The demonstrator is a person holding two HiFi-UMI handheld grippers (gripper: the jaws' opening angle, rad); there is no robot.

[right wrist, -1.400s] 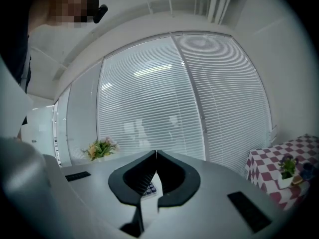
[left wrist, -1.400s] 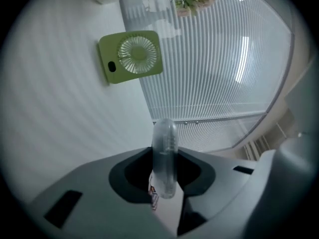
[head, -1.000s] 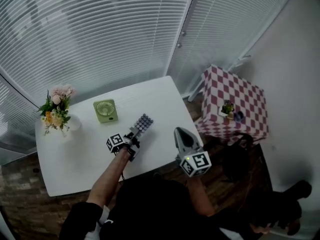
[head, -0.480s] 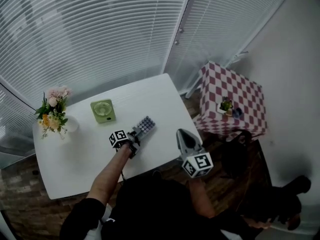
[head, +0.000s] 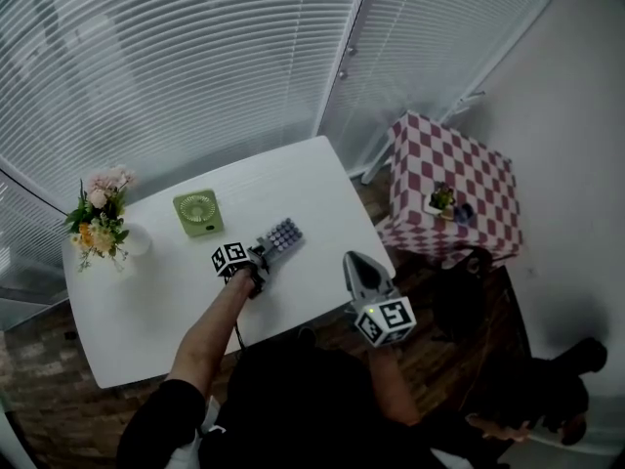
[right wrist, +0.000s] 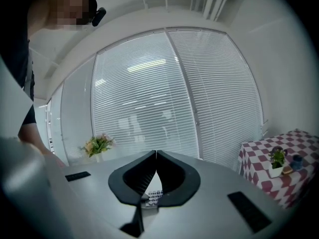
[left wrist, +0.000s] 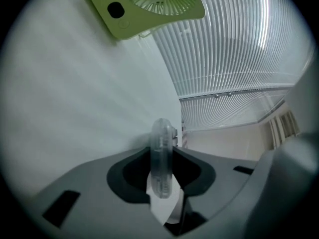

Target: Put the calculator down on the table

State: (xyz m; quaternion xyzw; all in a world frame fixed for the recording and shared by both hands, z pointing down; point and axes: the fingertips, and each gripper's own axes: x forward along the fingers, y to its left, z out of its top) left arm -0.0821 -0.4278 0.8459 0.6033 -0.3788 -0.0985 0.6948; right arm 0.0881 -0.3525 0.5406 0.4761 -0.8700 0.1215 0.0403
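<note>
- Flowers in a pale vase stand at the left end of the white bench, at 9 o'clock from the green fan. The head and right gripper views show them; the left gripper view does not.
- The fan lies flat on the bench, near and at about 10 o'clock from the left gripper. Only the left gripper view shows its grille and round dark button close up, at 12 o'clock in that view.
- The left gripper is clenched on the calculator. Its own view shows the jaws pinching the near end, with the clear-cased body edge-on between them.
- In the head view the calculator sticks out toward 2 o'clock from the jaws, keys up, over mid-bench. No view shows whether it touches the surface.
- Left forearm stretched out over the bench, sleeve pushed up, marker cube at the 9 o'clock side of the hand.
- Right gripper sits at the bench's near-right edge, at about 4 o'clock from the calculator, well apart from it. Its jaws are clenched tip to tip and it holds nothing. Its view catches the calculator keys low through the gap.
- Checked-cloth bench at 2 o'clock, beyond the white bench, with a small potted plant on it. The head and right gripper views show it.
</note>
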